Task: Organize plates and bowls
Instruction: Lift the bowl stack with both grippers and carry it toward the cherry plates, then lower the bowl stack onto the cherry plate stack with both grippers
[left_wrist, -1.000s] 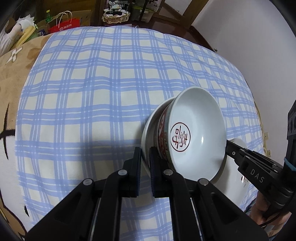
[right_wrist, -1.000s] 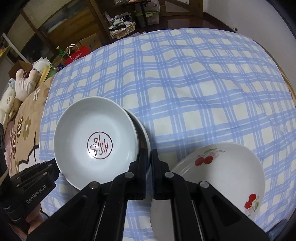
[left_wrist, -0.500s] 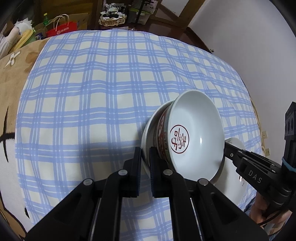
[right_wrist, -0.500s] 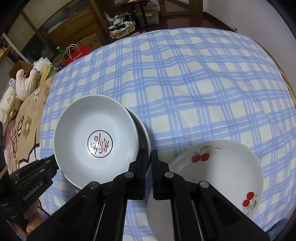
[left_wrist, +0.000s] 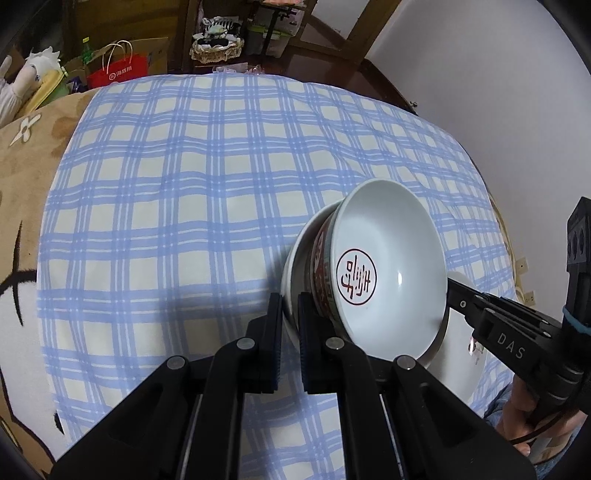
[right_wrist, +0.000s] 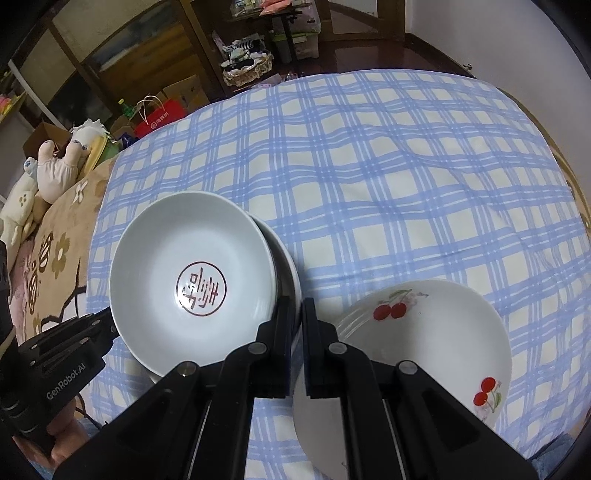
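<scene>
A white bowl with a red round mark (left_wrist: 388, 269) sits nested in a white plate (left_wrist: 295, 266); both are held up over the blue checked cloth. My left gripper (left_wrist: 290, 314) is shut on the plate's rim at its left side. My right gripper (right_wrist: 295, 317) is shut on the same plate's rim (right_wrist: 291, 273) at its right side, with the bowl (right_wrist: 192, 273) to its left. A white plate with red cherries (right_wrist: 424, 347) lies on the cloth to the right of my right gripper.
The blue checked cloth (right_wrist: 388, 166) covers a round table. A beige flowered blanket (right_wrist: 51, 258) lies at the left. Soft toys (right_wrist: 55, 166), a red bag (left_wrist: 118, 72) and a basket (right_wrist: 247, 68) stand beyond the table.
The bowl and plate stack has risen and drifted slightly away from the cherry plate; both grippers stay shut on its rim.
</scene>
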